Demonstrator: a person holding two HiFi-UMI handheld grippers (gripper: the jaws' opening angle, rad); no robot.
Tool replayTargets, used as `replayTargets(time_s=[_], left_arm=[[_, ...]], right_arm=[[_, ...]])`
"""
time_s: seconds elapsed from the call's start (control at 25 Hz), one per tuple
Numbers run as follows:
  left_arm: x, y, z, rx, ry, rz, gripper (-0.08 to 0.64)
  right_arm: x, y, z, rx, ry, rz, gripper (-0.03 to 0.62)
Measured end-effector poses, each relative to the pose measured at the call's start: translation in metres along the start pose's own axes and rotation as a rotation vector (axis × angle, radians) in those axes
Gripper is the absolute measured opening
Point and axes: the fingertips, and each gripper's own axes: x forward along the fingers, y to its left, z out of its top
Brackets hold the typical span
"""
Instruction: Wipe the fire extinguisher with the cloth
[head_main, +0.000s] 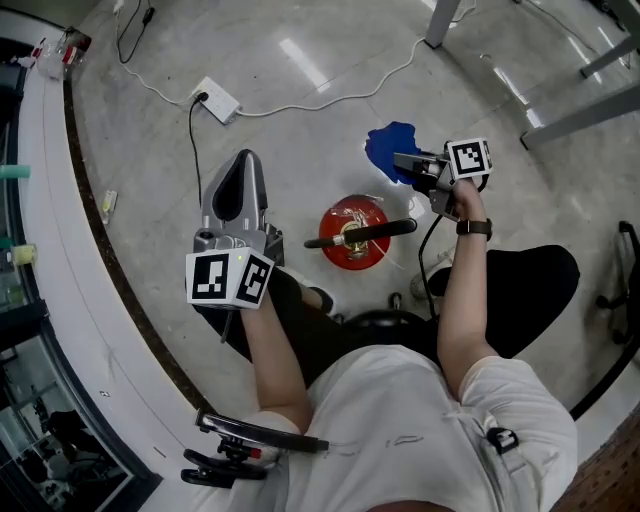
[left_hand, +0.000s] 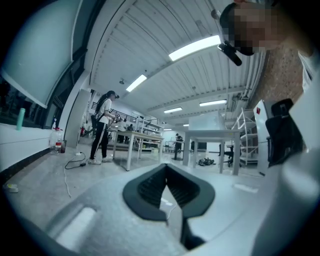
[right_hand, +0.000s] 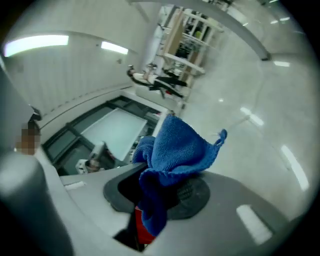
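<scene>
The left gripper (head_main: 242, 160) is pointing toward 12 o'clock in the head view, out over the grey floor (head_main: 300, 150), well apart from the fire extinguisher (head_main: 360, 256), which is sitting at 3 o'clock from it. In the left gripper view this gripper (left_hand: 166, 169) is showing its two dark pads (left_hand: 150, 187) meeting at the tips and spreading only lower down, with nothing caught between them. Beyond them, a person (left_hand: 102, 127) is standing by white tables (left_hand: 142, 142) at about 10 o'clock. A white power strip (head_main: 217, 100) is lying on the floor at 11 o'clock from the left gripper.

The red extinguisher is standing upright on the floor just in front of the seated person's knees, its black handle (head_main: 385, 230) pointing toward 3 o'clock.

At 1 o'clock from the extinguisher, the right gripper (head_main: 405, 163) is hanging above the floor with the blue cloth (head_main: 388, 145) bunched at its tips. In the right gripper view the jaws of this gripper (right_hand: 160, 190) are pinching a fold of the cloth (right_hand: 175, 147), most of which is standing up above the pads while a tail is drooping below. A patch of the red extinguisher (right_hand: 144, 231) is showing at 6 o'clock beneath it; whether cloth and extinguisher are touching cannot be told.
</scene>
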Motion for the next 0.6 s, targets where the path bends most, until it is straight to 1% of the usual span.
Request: replayTargets(time_s=[0.04, 0.12, 0.16, 0.2, 0.24, 0.28, 0.32, 0.36, 0.48, 0.56, 0.6], left_arm=[[0.002, -0.002, 0.006, 0.002, -0.014, -0.005, 0.000], [0.004, -0.006, 0.017, 0.002, -0.042, -0.012, 0.000], [0.004, -0.006, 0.020, -0.001, -0.053, -0.009, 0.000], [0.004, -0.007, 0.021, -0.004, -0.058, -0.005, 0.000], [0.003, -0.007, 0.019, -0.005, -0.055, 0.000, 0.000], [0.003, -0.008, 0.015, -0.004, -0.046, 0.002, 0.000], [0.001, -0.009, 0.011, -0.002, -0.034, 0.004, 0.000], [0.000, -0.008, 0.007, -0.001, -0.024, 0.008, 0.000], [-0.006, -0.001, 0.001, -0.001, -0.014, 0.029, 0.000], [-0.009, 0.004, -0.001, -0.003, -0.010, 0.040, 0.000], [-0.009, 0.006, -0.003, -0.005, -0.007, 0.043, 0.000]], right_arm=[[-0.003, 0.041, 0.012, -0.077, 0.010, 0.076, 0.101], [-0.001, 0.113, 0.014, -0.237, 0.082, 0.276, 0.102], [0.002, 0.140, 0.007, -0.301, 0.132, 0.382, 0.103], [0.006, 0.159, -0.004, -0.345, 0.187, 0.474, 0.103], [0.012, 0.167, -0.018, -0.366, 0.244, 0.536, 0.103], [0.018, 0.167, -0.031, -0.368, 0.297, 0.563, 0.104], [0.023, 0.162, -0.042, -0.358, 0.335, 0.572, 0.104], [0.027, 0.156, -0.048, -0.340, 0.350, 0.580, 0.104], [0.033, 0.132, -0.046, -0.269, 0.309, 0.593, 0.104], [0.039, 0.105, -0.038, -0.192, 0.265, 0.558, 0.104], [0.044, 0.086, -0.038, -0.148, 0.263, 0.512, 0.103]])
